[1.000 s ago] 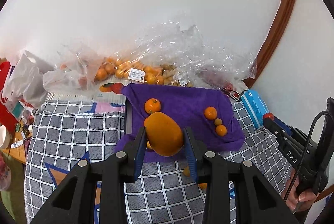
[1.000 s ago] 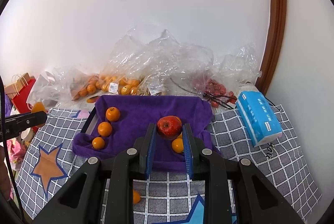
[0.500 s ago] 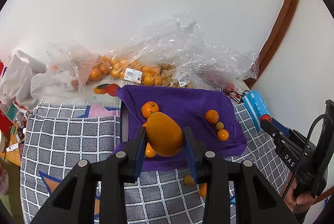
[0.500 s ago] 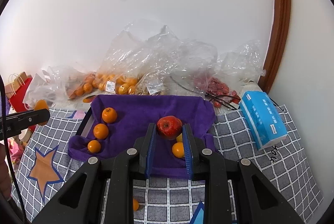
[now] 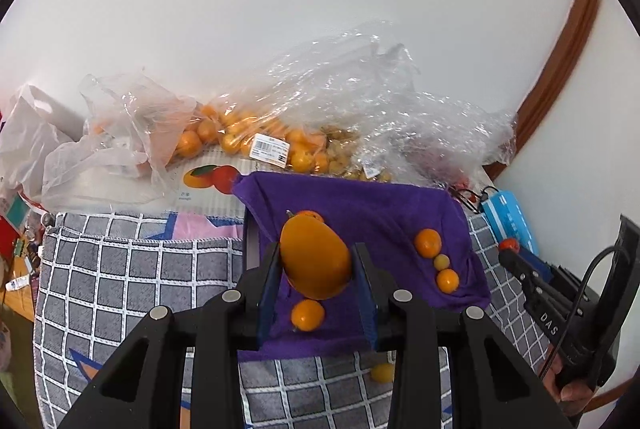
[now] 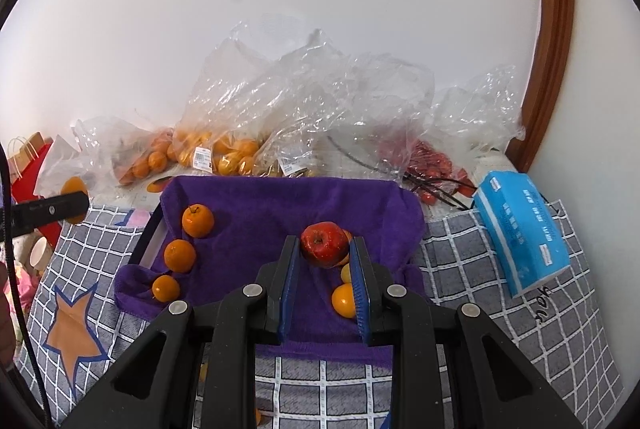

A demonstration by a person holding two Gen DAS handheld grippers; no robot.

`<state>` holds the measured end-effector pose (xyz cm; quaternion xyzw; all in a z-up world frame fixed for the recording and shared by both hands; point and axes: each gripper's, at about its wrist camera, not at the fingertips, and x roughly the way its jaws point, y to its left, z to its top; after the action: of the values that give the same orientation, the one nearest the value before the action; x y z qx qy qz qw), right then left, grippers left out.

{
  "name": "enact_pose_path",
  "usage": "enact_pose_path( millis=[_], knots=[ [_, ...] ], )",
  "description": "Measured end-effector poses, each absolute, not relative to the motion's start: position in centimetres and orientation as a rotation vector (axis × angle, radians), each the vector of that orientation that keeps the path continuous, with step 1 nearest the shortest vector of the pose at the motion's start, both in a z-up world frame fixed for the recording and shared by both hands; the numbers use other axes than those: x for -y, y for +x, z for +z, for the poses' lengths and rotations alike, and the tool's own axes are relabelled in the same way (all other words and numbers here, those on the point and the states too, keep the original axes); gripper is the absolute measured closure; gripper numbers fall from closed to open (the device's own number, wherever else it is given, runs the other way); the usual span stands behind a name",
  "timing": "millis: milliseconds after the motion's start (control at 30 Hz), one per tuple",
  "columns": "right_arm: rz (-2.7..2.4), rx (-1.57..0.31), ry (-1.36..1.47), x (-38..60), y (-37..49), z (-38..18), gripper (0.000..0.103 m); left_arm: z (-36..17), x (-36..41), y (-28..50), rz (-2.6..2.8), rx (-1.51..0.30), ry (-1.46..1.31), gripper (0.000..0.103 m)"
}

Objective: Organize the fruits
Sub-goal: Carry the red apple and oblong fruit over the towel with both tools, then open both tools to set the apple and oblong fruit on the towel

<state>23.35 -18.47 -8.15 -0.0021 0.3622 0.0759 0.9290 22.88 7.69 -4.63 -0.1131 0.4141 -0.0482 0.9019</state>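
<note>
My left gripper (image 5: 316, 261) is shut on a large orange mango (image 5: 315, 260) and holds it above the left side of the purple cloth (image 5: 372, 205) that lines a dark tray. My right gripper (image 6: 325, 249) is shut on a red apple (image 6: 323, 243) above the cloth's right side (image 6: 280, 197). Several oranges lie on the cloth, among them one below the mango (image 5: 307, 315), a row at the right (image 5: 428, 242), and three at the left in the right wrist view (image 6: 197, 220). The right gripper also shows at the edge of the left wrist view (image 5: 508, 249).
Clear plastic bags of oranges (image 5: 248, 141) and red fruit (image 6: 436, 161) lie along the wall behind the tray. A blue tissue pack (image 6: 524, 225) lies at the right. A small orange (image 5: 382, 372) lies on the checked tablecloth (image 5: 120, 269) in front of the tray.
Both grippers have moved forward and closer over the purple cloth, each still holding its fruit. The left one shifted right, over the cloth's left part.
</note>
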Motion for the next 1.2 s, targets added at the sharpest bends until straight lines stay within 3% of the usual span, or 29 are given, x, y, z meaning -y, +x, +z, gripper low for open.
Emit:
enact_pose_path(
  millis=[567,1200],
  knots=[
    [0.208,-0.896,0.015,16.3,26.6,-15.4,0.078,-8.3,-6.8,26.9,-0.123,-0.93,-0.228,0.07],
    [0.209,-0.964,0.004,16.0,27.7,-18.7,0.078,-12.4,-3.7,30.5,-0.184,-1.019,-0.205,0.07]
  ],
)
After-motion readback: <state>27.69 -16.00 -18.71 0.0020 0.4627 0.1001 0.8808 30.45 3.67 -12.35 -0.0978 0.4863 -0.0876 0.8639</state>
